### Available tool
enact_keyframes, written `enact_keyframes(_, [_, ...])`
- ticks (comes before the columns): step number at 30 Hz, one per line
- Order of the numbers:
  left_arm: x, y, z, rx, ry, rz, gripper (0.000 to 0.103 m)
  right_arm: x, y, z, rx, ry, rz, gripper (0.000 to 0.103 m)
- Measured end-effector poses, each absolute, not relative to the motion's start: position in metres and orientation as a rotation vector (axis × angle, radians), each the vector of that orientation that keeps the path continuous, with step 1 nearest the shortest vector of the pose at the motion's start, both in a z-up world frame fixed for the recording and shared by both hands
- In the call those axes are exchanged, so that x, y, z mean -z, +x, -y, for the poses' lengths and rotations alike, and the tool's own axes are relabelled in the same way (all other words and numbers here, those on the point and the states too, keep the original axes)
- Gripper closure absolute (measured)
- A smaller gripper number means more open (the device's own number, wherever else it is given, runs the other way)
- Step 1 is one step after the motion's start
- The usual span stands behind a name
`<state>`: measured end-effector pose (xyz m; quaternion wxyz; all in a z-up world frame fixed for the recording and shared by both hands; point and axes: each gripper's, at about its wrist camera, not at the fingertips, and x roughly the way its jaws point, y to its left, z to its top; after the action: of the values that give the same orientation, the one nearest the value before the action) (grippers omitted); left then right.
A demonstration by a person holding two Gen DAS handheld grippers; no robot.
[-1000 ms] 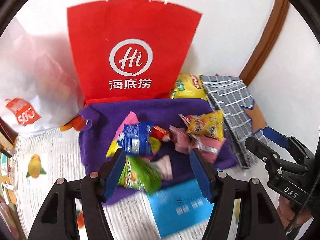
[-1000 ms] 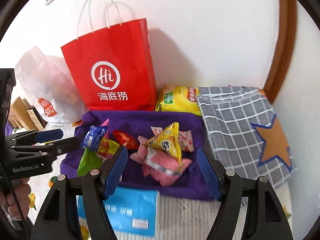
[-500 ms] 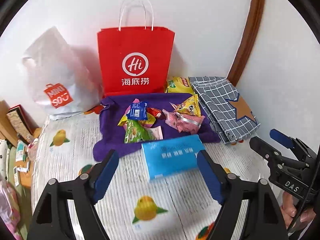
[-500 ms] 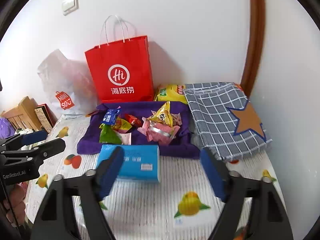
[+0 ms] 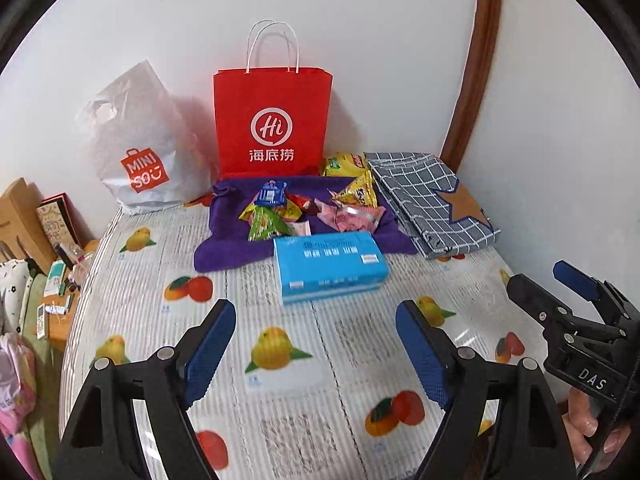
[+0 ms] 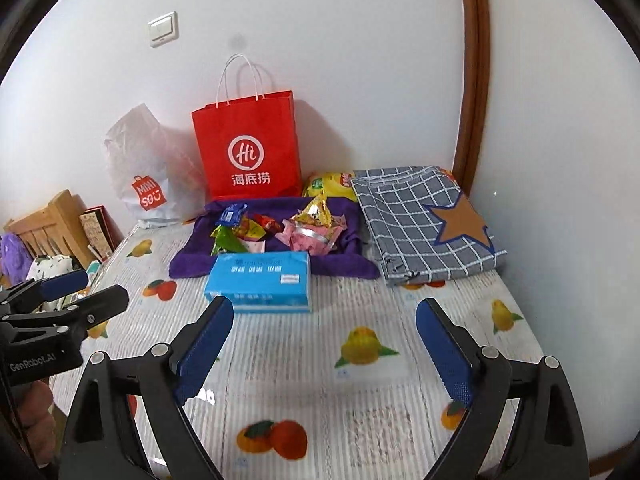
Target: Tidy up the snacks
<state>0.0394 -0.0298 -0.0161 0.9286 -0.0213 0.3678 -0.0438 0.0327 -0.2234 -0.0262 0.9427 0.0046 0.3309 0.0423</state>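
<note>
Several small snack packets lie in a heap on a purple cloth at the back of the table. A blue tissue pack lies just in front of the cloth. My left gripper hovers over the table's near part, open, with nothing between its fingers. My right gripper is level with it to the right, its jaws opening and empty. Each gripper shows at the edge of the other's view.
A red paper bag stands against the wall behind the cloth, with a white plastic bag to its left. A yellow chips bag and a folded checked fabric lie at the right. The fruit-printed table cover spreads below.
Both grippers have drawn back and a little up from the snack heap toward the table's near edge. Their jaws stand wider. The snacks and the tissue pack have not moved.
</note>
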Motion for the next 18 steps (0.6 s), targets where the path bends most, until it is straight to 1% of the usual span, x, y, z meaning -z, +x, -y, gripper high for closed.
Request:
enact_keyframes(8, [0.019, 0.009, 0.032, 0.088, -0.074, -0.726, 0.022, 0.029, 0.001, 0.225, -0.059, -0.013, -0.661, 0.011])
enact_keyframes(18, [0.015, -0.002, 0.033, 0.068, -0.072, -0.7, 0.022, 0.029, -0.011, 0.228, -0.058, -0.006, -0.648, 0.011])
